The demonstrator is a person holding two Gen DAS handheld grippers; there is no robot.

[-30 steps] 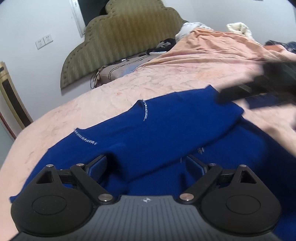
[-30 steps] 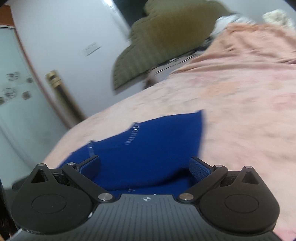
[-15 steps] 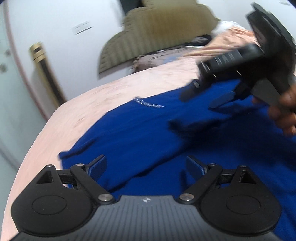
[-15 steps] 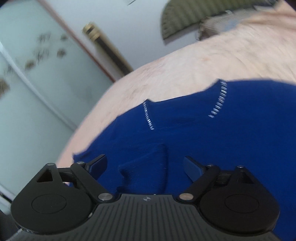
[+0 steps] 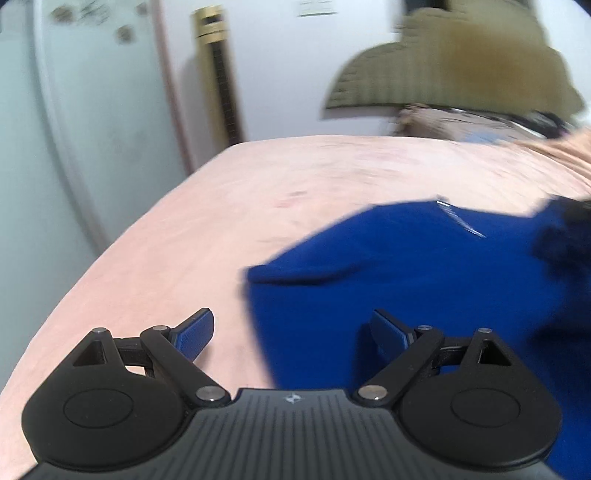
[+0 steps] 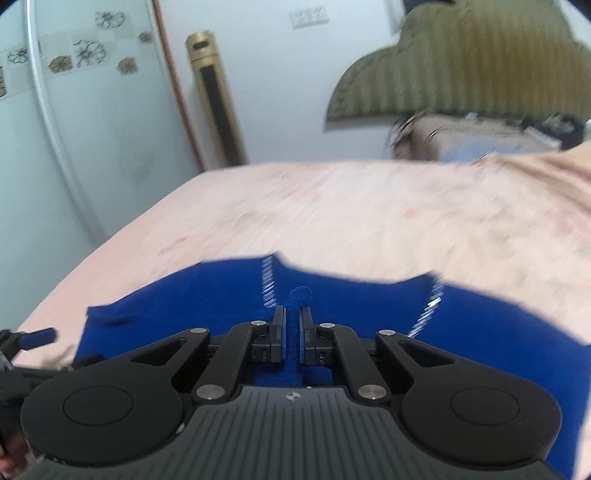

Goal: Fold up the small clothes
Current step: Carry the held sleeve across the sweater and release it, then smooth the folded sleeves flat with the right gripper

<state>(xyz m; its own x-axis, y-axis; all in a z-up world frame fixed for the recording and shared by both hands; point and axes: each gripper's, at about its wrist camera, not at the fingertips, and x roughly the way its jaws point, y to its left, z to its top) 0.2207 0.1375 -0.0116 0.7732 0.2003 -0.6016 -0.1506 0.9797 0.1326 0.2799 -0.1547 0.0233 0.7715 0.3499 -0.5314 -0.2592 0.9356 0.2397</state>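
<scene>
**Pinching a fold of blue cloth, left side waiting**

Gripping w/ the right gripper (image 6: 292,317): its jaws are drawn nearly together on a raised ridge of the blue garment (image 6: 480,332), a thin strip of fabric standing up between the pads. The left gripper (image 5: 291,332) is hanging w/ jaws spread wide and nothing between them; its left finger is sitting over bare sheet, its right finger over the cloth, right at the garment's near-left edge.

The garment is lying spread on the bed (image 5: 155,258), mostly flat, w/ white stitch lines (image 6: 269,280) showing near its far edge. A corner on the left is looking turned over on itself. Both views are motion-blurred, so finer creases can't be made out.

Step in hand, as I'm judging it: picking up an edge/pinch point to start or carry a fold, approx. early-to-mid in the task since the piece is lying largely open. Next move is probably calling for the left gripper to close on the near-left edge so both sides lift together, then carrying the cloth across w/o letting the thin knit slip from the right pinch.

Bed is covered w/ a pale pink sheet. Beyond it: an olive padded headboard (image 6: 461,62), a bag (image 6: 461,136) below it, white wall w/ a socket plate (image 6: 309,16), a gold floor-standing unit (image 6: 216,96), and a frosted glass door (image 6: 74,129) w/ flower decals.
</scene>
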